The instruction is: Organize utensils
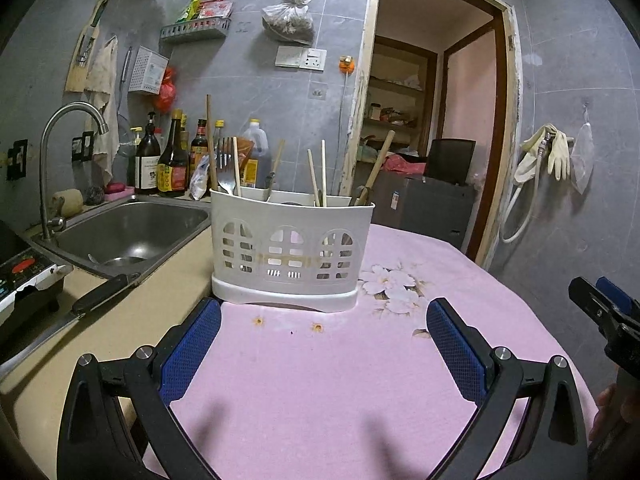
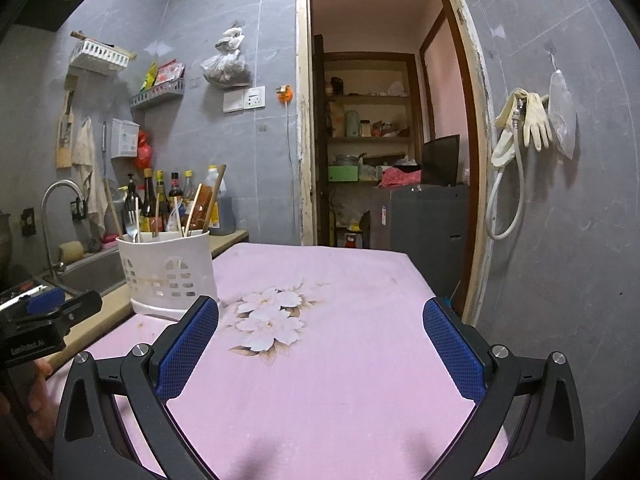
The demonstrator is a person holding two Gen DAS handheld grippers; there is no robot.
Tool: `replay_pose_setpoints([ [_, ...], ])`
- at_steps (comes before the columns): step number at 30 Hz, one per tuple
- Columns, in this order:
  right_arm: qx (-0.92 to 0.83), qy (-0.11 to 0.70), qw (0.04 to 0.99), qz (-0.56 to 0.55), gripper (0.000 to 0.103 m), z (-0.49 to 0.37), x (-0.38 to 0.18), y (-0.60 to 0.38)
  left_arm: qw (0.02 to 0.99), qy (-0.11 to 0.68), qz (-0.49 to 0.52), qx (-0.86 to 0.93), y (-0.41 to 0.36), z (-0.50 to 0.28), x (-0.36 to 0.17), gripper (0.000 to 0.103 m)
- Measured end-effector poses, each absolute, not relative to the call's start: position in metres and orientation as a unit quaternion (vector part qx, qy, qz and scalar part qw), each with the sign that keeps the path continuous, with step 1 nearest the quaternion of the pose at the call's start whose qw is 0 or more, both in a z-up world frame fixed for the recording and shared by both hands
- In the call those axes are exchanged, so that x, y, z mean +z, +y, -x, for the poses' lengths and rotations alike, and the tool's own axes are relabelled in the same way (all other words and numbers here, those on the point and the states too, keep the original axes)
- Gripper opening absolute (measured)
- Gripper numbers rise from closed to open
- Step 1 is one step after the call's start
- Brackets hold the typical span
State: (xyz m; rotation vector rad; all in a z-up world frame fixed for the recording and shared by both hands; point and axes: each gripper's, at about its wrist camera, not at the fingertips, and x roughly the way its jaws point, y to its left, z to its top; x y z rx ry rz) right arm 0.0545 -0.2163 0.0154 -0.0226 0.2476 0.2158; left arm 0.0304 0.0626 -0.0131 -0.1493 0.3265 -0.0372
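Observation:
A white slotted utensil caddy point(image 1: 290, 252) stands upright at the far left edge of the pink flowered cloth point(image 1: 320, 380). A metal fork point(image 1: 228, 168), several chopsticks point(image 1: 323, 172) and a wooden-handled tool point(image 1: 378, 166) stick up out of it. My left gripper point(image 1: 322, 316) is open just in front of the caddy, nothing between its blue pads. My right gripper point(image 2: 320, 320) is open too, empty, above the cloth to the right of the caddy point(image 2: 170, 276). Each gripper shows at the edge of the other's view.
A steel sink point(image 1: 132, 232) with a tap point(image 1: 60, 148) sits left of the cloth, and a knife point(image 1: 92, 300) lies on the counter beside it. Sauce bottles point(image 1: 172, 156) line the wall behind. An open doorway point(image 2: 384, 128) lies beyond the table's far edge.

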Motion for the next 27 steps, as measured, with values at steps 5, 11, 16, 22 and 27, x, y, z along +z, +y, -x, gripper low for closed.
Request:
replay_pose_setpoints([
  [5,0.108,0.125,0.986,0.006,0.103,-0.0556,0.0142,-0.2187,0.984,0.164,0.073,-0.016,0.0632,-0.0309,-0.0127,0.101],
  [11,0.109,0.126,0.986,0.006,0.103,-0.0557,0.0152,-0.2191,0.984,0.164,0.070,-0.014,0.0635,-0.0331,-0.0122,0.101],
  [16,0.108,0.125,0.986,0.007,0.103,-0.0548,0.0155,-0.2192,0.984,0.162,0.070,-0.013,0.0646,-0.0327,-0.0127,0.101],
  [22,0.107,0.123,0.987,0.008,0.103,-0.0528,0.0164,-0.2186,0.985,0.161,0.069,-0.011,0.0648,-0.0335,-0.0126,0.101],
  [27,0.106,0.124,0.986,0.006,0.103,-0.0524,0.0180,-0.2187,0.985,0.159,0.069,-0.009,0.0669,-0.0327,-0.0137,0.101],
])
